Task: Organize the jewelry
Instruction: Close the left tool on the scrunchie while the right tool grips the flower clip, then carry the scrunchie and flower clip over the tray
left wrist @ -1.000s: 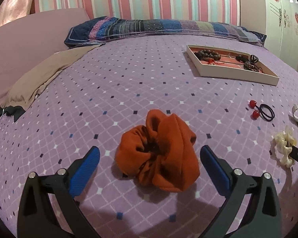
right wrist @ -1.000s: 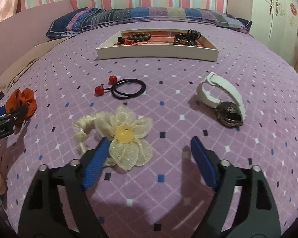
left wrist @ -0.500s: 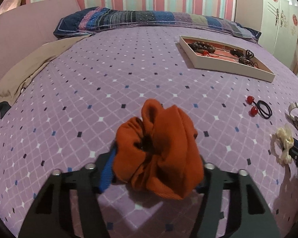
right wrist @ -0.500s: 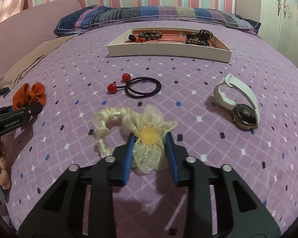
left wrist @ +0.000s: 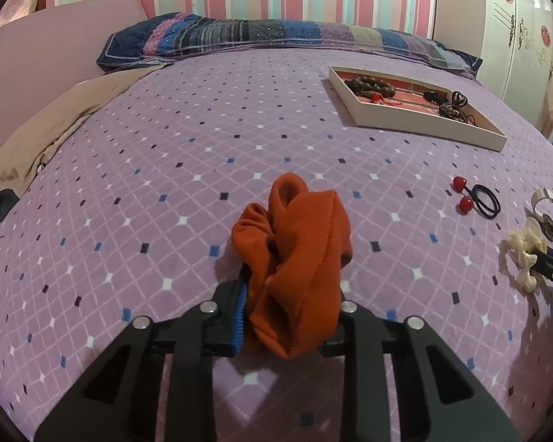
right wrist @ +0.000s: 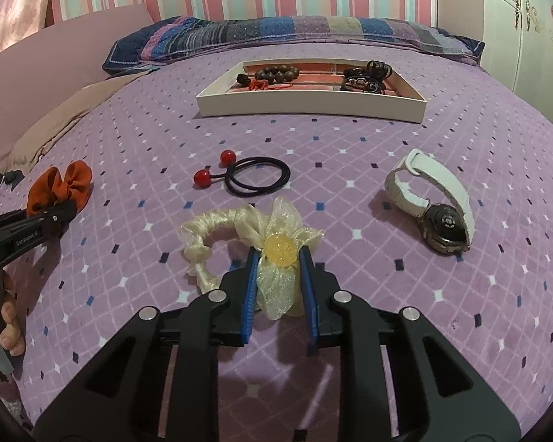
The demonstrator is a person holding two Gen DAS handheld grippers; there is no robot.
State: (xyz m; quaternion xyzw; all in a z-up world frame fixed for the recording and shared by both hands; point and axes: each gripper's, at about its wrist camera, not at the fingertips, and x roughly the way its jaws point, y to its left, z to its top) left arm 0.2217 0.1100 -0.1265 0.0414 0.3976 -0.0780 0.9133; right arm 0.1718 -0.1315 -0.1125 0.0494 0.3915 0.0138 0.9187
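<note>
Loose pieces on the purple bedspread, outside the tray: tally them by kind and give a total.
Fabric scrunchies: 2, the orange scrunchie and the cream flower scrunchie
Elastic hair ties: 1, the black hair tie with red beads
Watches: 1, the white-strap watch
Total: 4

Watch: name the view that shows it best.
Right wrist view. The watch lies whole on the bedspread, white strap arched, case back facing the camera. The left wrist view shows only a small, distorted part of it at the right edge.
</note>
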